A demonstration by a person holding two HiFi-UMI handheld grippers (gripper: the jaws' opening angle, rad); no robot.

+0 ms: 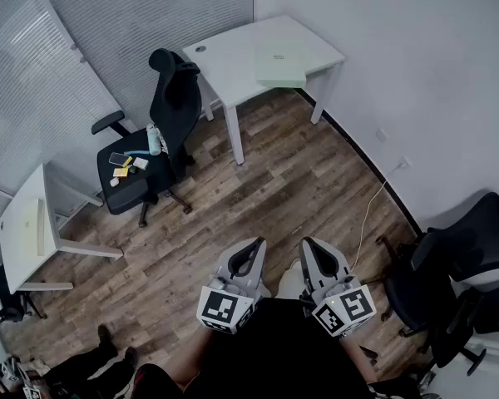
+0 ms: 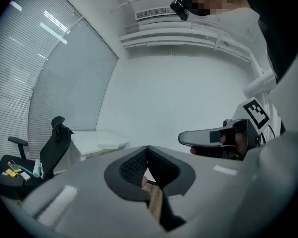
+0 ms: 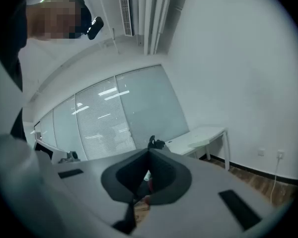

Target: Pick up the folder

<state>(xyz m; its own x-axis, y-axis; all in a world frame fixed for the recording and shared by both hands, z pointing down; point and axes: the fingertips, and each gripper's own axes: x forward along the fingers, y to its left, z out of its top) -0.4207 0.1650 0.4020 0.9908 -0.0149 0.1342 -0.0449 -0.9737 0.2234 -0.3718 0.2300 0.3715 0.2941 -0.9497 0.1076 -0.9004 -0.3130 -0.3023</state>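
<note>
A pale green folder [image 1: 281, 63] lies flat on the white desk [image 1: 233, 52] at the far side of the room. It also shows small and distant as the folder [image 2: 108, 143] in the left gripper view and the folder [image 3: 199, 143] in the right gripper view. My left gripper [image 1: 254, 246] and right gripper [image 1: 308, 244] are held side by side close to the body, far from the desk, pointing roughly level toward it. Both are shut with nothing between the jaws. In the left gripper view the right gripper [image 2: 185, 138] shows to the side.
A black office chair [image 1: 168, 106] stands left of the desk, with a phone, yellow notes and a bottle on its seat [image 1: 129, 166]. A second white desk [image 1: 21, 227] is at the left and more black chairs [image 1: 457, 264] at the right. A cable [image 1: 368, 214] runs across the wood floor.
</note>
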